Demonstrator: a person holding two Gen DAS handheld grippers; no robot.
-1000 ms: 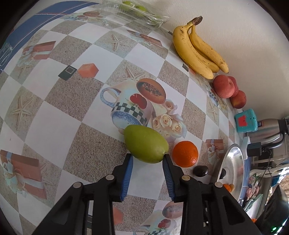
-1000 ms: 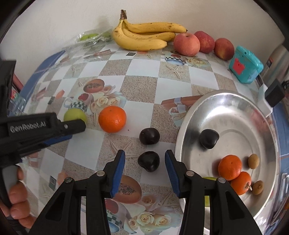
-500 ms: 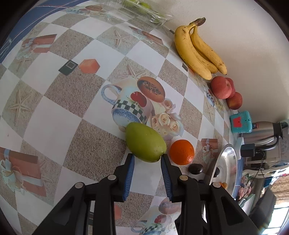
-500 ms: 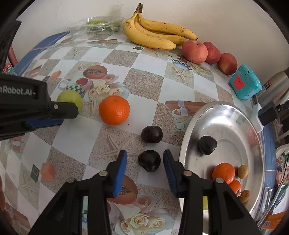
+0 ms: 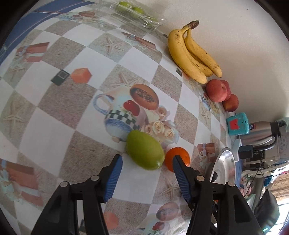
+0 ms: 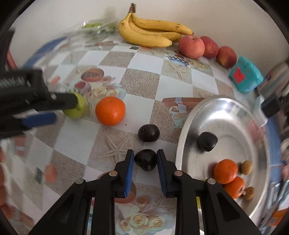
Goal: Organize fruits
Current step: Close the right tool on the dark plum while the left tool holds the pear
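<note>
My left gripper [image 5: 146, 162] is open, its blue pads on either side of a green mango [image 5: 145, 150] that lies on the patterned tablecloth; the mango sits just ahead of the tips. An orange [image 5: 178, 160] lies right behind the right pad. My right gripper [image 6: 145, 160] is shut on a dark plum [image 6: 146, 159] at table level. A second dark plum [image 6: 148, 132] lies just beyond it. The steel bowl [image 6: 256, 126] to the right holds a dark plum [image 6: 207, 141], two oranges [image 6: 225, 171] and small brown fruits. The left gripper [image 6: 59, 103], mango [image 6: 76, 108] and orange [image 6: 110, 110] show at left in the right wrist view.
Bananas [image 6: 151, 34] and three red apples [image 6: 191, 47] line the wall at the back. A teal box [image 6: 246, 75] stands by the bowl. A clear bag with green fruits [image 5: 133, 12] lies at the far corner. A steel kettle [image 5: 261, 133] and cables stand beyond the bowl [image 5: 224, 168].
My left gripper's jaws have opened wide around the mango. My right gripper has closed its pads onto the near plum. Both cameras shifted slightly.
</note>
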